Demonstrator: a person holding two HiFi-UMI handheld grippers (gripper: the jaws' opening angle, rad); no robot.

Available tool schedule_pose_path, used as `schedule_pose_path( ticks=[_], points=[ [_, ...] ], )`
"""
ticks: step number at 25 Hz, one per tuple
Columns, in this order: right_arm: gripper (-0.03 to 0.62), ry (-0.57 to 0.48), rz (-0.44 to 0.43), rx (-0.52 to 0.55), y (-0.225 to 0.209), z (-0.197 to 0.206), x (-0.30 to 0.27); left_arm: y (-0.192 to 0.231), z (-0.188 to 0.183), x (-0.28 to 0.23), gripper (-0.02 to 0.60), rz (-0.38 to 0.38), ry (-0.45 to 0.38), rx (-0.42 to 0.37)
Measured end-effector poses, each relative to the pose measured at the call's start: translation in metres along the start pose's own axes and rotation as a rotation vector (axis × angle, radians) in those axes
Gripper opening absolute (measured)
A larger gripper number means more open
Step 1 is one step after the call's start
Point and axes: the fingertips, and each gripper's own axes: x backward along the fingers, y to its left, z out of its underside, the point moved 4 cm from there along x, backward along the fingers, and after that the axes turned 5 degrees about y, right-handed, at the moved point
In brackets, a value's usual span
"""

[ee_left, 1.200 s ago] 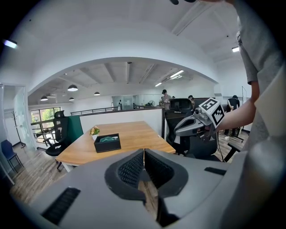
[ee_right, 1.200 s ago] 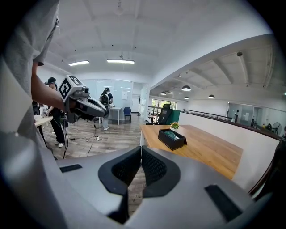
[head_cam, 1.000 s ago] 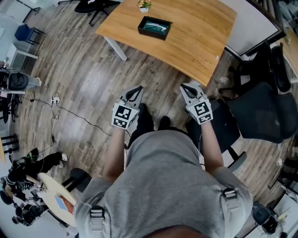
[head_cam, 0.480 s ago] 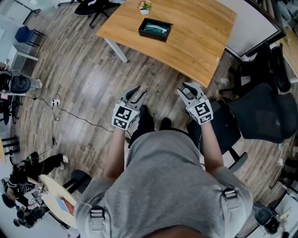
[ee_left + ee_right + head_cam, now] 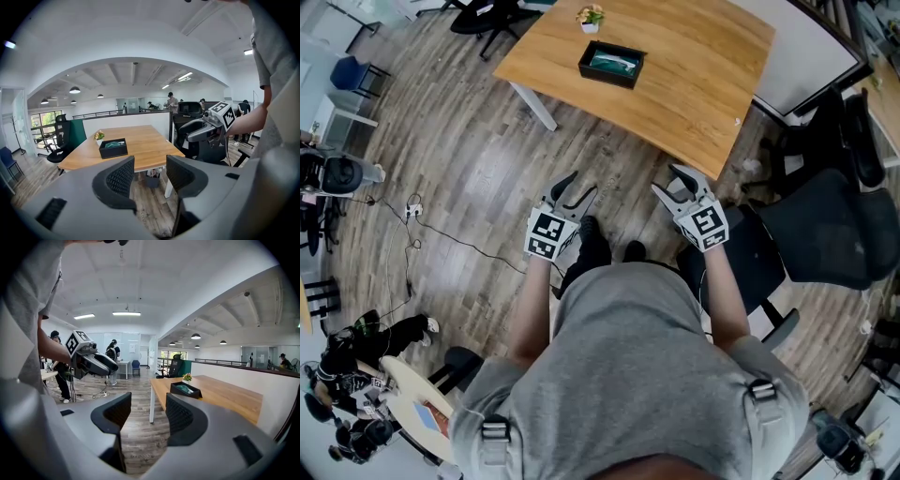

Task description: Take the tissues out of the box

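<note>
A black tissue box with teal tissue showing in its top stands on the wooden table, far ahead of both grippers. The same box appears in the left gripper view, and the box shows small in the right gripper view. My left gripper and right gripper hang over the wooden floor in front of the person's body, short of the table's near edge. Both have just been opening and stand open with nothing between their jaws.
A small potted plant sits behind the box. Black office chairs stand at the right of the table. A cable runs over the floor at the left. The person's feet are below the grippers.
The jaws of both grippers have spread from shut to wide open. The hands have stayed about where they were.
</note>
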Motion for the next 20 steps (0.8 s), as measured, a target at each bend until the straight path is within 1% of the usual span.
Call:
schedule_pose_path(
  ticks=[5,12,20],
  points=[
    [0.241,-0.002,-0.014,-0.004,0.000,0.003,0.002,-0.003,-0.001,-0.001,0.229,-0.007,-0.003,-0.001],
    [0.238,-0.006,-0.026,0.009,0.001,0.003,0.007,-0.008,0.001,0.005,0.227,-0.036,-0.017,0.011],
    [0.247,-0.004,-0.044,0.004,-0.001,0.011,0.018,-0.021,-0.004,0.004,0.227,-0.038,-0.028,0.022]
  ],
)
